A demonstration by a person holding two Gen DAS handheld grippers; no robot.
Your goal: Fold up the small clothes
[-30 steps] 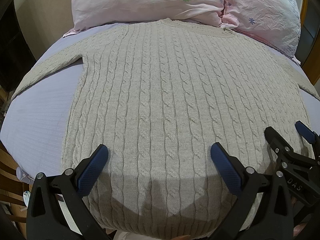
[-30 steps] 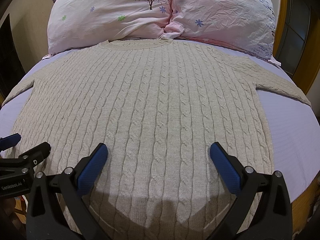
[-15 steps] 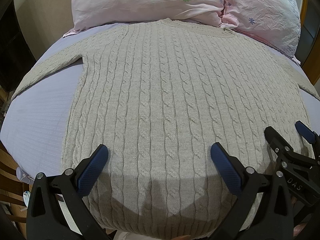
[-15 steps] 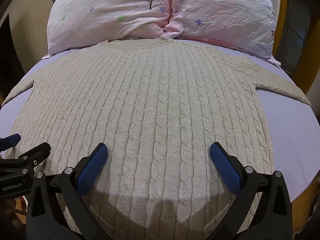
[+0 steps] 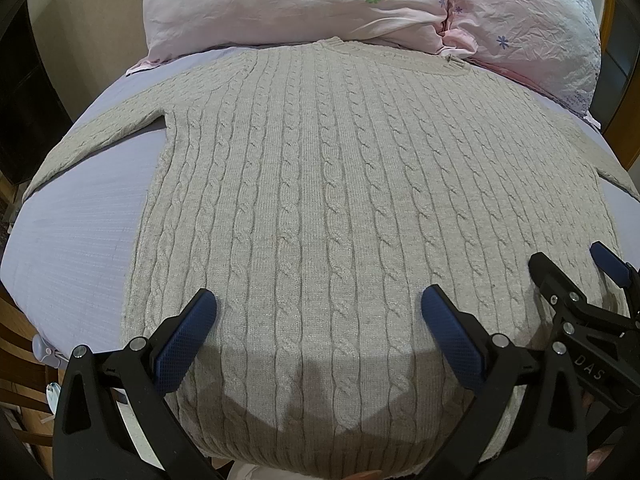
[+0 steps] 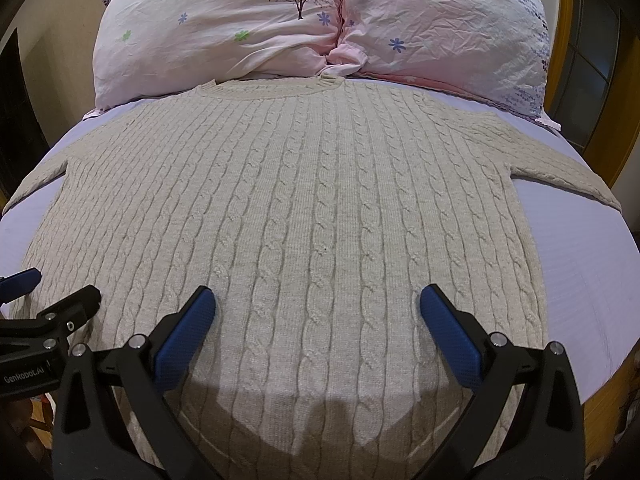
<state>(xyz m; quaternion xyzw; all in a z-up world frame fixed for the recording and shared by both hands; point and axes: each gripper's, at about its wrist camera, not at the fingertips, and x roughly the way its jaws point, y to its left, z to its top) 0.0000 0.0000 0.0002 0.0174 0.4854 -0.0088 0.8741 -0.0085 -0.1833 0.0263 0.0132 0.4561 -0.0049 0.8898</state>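
Observation:
A beige cable-knit sweater (image 5: 340, 200) lies flat and face up on the bed, collar toward the pillows, both sleeves spread out to the sides; it also shows in the right wrist view (image 6: 312, 216). My left gripper (image 5: 318, 312) is open and empty, hovering above the sweater's hem left of centre. My right gripper (image 6: 316, 312) is open and empty above the hem right of centre. The right gripper's fingers (image 5: 560, 280) show at the right edge of the left wrist view, and the left gripper's fingers (image 6: 68, 304) show at the left edge of the right wrist view.
The bed has a pale lilac sheet (image 5: 80, 232), also seen in the right wrist view (image 6: 580, 248). Two pink flowered pillows (image 6: 224, 28) (image 6: 448, 32) lie at the head, touching the collar. A wooden bed frame (image 6: 560, 20) runs along the right. Wooden floor (image 5: 24, 392) shows at the lower left.

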